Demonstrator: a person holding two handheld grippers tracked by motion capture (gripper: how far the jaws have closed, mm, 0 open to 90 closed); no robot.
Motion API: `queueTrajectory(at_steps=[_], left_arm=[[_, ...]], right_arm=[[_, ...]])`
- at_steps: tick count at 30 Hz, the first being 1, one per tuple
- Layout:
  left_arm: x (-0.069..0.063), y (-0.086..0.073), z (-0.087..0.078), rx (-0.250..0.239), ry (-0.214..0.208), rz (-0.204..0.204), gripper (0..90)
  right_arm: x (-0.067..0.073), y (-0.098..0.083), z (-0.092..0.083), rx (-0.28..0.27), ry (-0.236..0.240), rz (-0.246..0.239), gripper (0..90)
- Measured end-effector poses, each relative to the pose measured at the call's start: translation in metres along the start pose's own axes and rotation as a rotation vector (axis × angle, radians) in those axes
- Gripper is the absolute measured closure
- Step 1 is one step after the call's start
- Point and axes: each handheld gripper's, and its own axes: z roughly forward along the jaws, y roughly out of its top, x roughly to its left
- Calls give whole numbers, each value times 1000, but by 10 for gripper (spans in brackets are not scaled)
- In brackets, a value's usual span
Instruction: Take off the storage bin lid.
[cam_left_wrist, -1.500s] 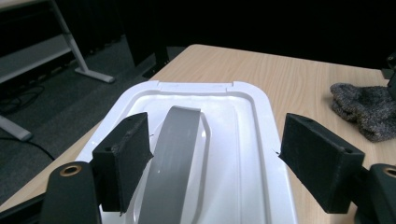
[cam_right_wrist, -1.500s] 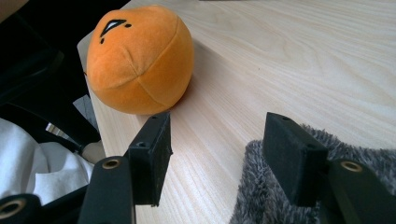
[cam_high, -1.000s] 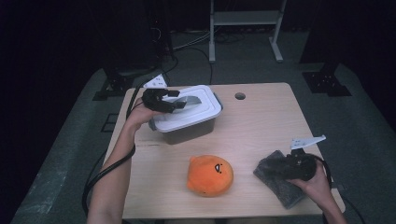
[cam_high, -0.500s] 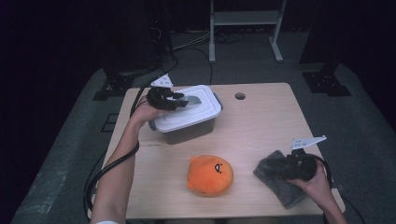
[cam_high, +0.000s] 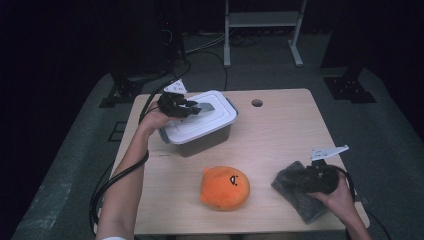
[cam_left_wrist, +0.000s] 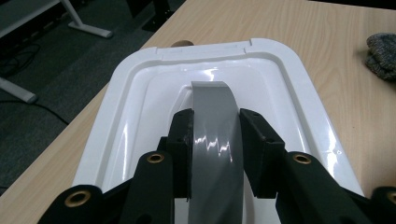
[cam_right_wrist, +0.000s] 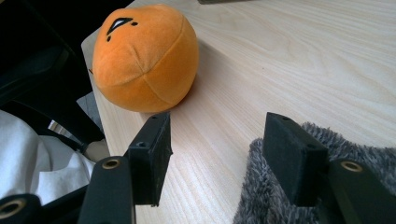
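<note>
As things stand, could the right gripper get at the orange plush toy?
Probably yes. The right gripper rests open by the grey fuzzy cloth at the table's right edge, and only bare wooden table lies between it and the orange plush toy. The left gripper, shut on the white box's grey handle, stays clear.

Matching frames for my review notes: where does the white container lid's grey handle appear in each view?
High view: the grey handle lies on the white lid, upper left of centre, at the left tongs.
Left gripper view: lower centre, clamped between the two black pads.
Right gripper view: not in it.
Shared landmark: the wooden table.
</note>
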Motion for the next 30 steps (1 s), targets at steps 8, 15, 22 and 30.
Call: queueTrajectory(at_steps=[8,15,22,30], left_arm=[[0,0,-1,10,-19,-10,670],[-3,1,0,9,-63,-19,670],[-11,5,2,15,-93,-2,670],[-23,12,8,25,-136,34,669]], right_arm=[[0,0,1,4,2,2,410],[0,0,1,6,2,2,410],[1,0,1,4,2,0,410],[2,1,2,6,4,-4,410]])
